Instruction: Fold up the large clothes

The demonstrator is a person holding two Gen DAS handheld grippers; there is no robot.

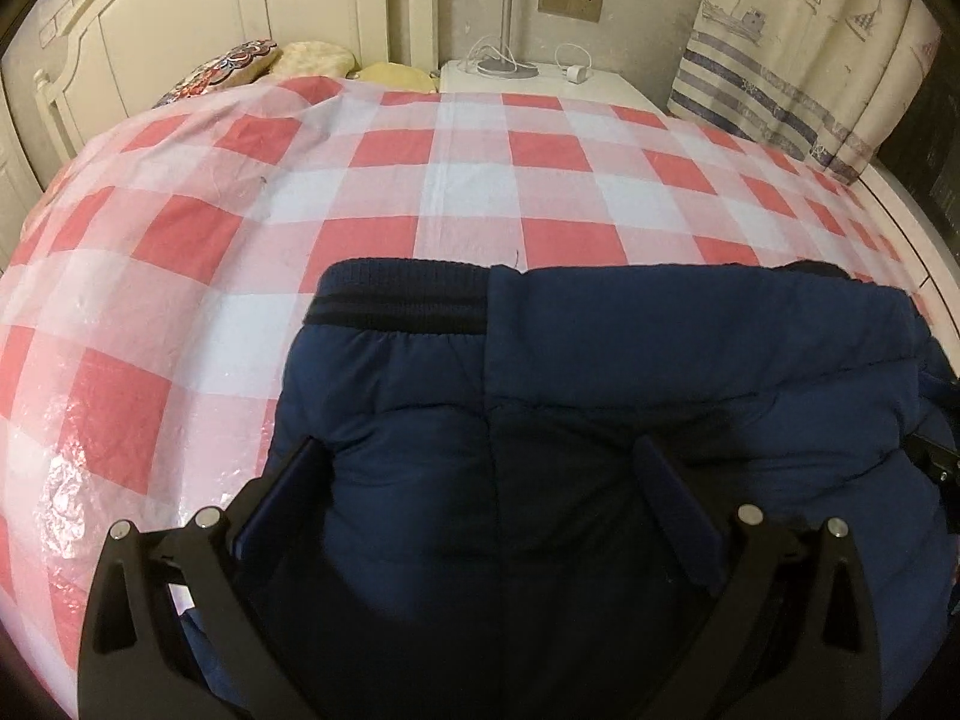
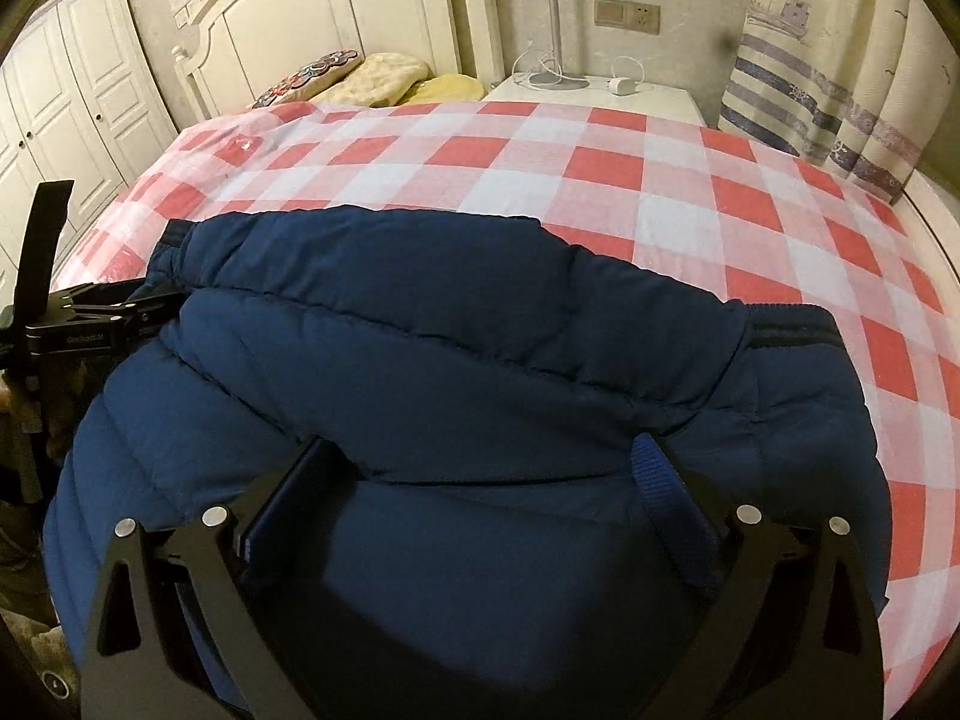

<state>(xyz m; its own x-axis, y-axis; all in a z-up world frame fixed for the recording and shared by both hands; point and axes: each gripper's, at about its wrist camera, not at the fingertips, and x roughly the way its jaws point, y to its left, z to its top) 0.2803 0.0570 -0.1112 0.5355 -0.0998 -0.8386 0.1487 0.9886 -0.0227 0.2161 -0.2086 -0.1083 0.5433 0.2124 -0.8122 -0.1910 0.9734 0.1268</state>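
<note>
A navy padded jacket (image 1: pixel 600 372) lies folded at the near edge of a bed covered with a red and white checked sheet (image 1: pixel 360 180). Its dark ribbed hem (image 1: pixel 396 306) faces the far side. My left gripper (image 1: pixel 480 456) is open, its fingers spread over the jacket's near part and resting on it. In the right wrist view the jacket (image 2: pixel 480 330) fills the foreground on the checked sheet (image 2: pixel 690 192). My right gripper (image 2: pixel 486 450) is open too, fingers apart on the padded fabric. The left gripper's body (image 2: pixel 90 312) shows at the left edge.
Pillows (image 1: pixel 270 60) lie against a white headboard (image 1: pixel 180 6) at the far end. A white nightstand (image 1: pixel 540 81) with a lamp base and a charger stands beside it. A striped curtain (image 1: pixel 798 48) hangs at the right. A white wardrobe (image 2: pixel 72 96) stands at the left.
</note>
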